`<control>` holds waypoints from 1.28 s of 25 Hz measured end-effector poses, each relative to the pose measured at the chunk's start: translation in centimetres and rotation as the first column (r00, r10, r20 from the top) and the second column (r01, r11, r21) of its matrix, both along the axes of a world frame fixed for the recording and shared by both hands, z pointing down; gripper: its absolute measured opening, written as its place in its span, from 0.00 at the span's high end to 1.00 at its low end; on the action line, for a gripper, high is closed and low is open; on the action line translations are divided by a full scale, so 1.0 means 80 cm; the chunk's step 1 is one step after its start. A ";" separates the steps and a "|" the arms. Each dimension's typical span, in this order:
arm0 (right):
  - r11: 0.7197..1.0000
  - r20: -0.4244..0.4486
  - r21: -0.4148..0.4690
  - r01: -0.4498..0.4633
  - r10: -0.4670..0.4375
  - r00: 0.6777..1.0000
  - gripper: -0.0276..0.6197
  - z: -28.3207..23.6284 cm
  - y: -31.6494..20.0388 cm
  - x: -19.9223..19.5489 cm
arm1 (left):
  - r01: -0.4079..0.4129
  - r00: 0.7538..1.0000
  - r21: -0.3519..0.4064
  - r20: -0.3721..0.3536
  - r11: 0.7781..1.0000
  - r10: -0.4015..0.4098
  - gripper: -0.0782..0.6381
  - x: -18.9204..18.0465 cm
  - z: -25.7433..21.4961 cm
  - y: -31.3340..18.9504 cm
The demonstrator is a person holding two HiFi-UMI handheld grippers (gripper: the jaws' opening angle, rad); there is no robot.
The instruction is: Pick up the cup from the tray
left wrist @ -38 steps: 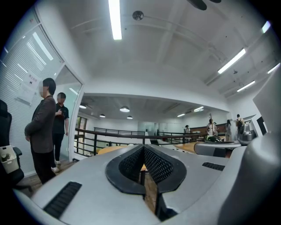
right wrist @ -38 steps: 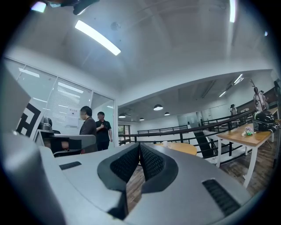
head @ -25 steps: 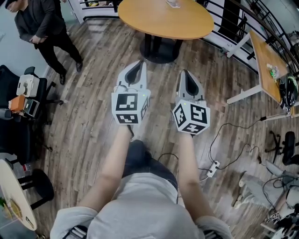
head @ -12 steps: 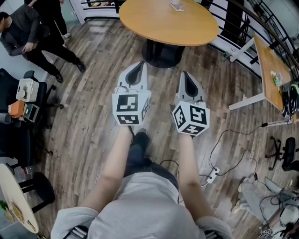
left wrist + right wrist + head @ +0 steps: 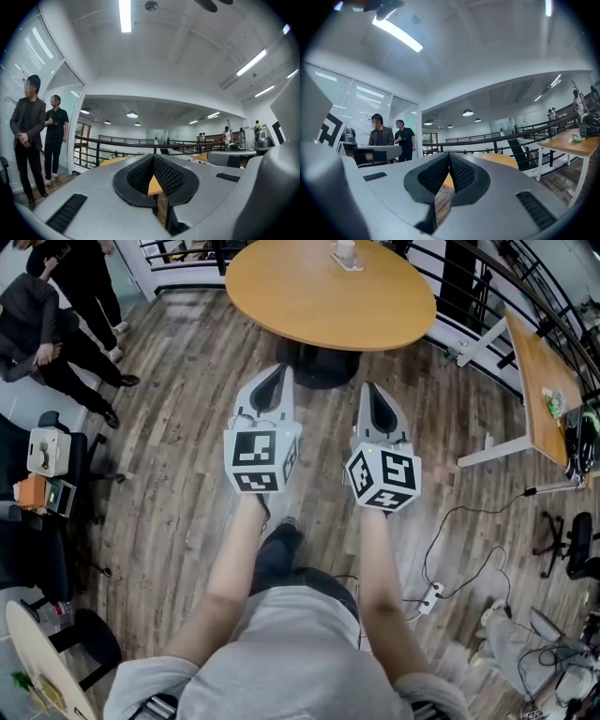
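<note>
Wood-toned and round, the table point(image 5: 328, 296) lay ahead of both grippers in the head view. Only there could I see the cup point(image 5: 345, 248), a small white one standing on a pale tray point(image 5: 355, 265) near the table's far edge, well apart from either gripper. What the cup held I could not tell.

My left gripper point(image 5: 277, 369) and right gripper point(image 5: 369, 388) hung side by side over the plank floor point(image 5: 187, 427), short of the table and pointing toward it. The left gripper view showed its jaws pressed together with nothing between them, only a sliver of orange table top beyond their tips. The right gripper view showed the same: jaws together, empty.

Those two views alone gave me the ceiling lights point(image 5: 124, 14), a dark railing point(image 5: 117, 139) and two people point(image 5: 28, 136) standing upright at the left. The head view caught the people from above, by its top left corner.
</note>
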State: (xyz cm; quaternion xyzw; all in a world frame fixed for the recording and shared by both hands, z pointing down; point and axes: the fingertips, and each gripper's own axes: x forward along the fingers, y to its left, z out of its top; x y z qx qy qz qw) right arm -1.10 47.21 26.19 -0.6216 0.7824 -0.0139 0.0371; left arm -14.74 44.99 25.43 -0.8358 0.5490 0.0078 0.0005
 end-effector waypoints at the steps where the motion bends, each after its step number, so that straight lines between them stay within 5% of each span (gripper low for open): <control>1: 1.000 0.002 0.001 -0.003 0.003 1.000 0.95 0.000 -0.010 -0.002 | -0.002 1.000 0.000 0.001 1.000 0.002 0.88 -0.002 0.000 -0.010; 13: 0.999 -0.010 -0.024 -0.039 0.039 0.999 0.95 0.010 -0.097 -0.035 | -0.021 1.000 -0.019 -0.007 1.000 0.021 0.88 -0.041 0.008 -0.105; 32: 1.000 -0.019 -0.026 0.013 -0.013 1.000 0.95 0.015 -0.260 0.031 | 0.021 1.000 -0.038 -0.006 0.999 -0.021 0.88 0.026 0.020 -0.264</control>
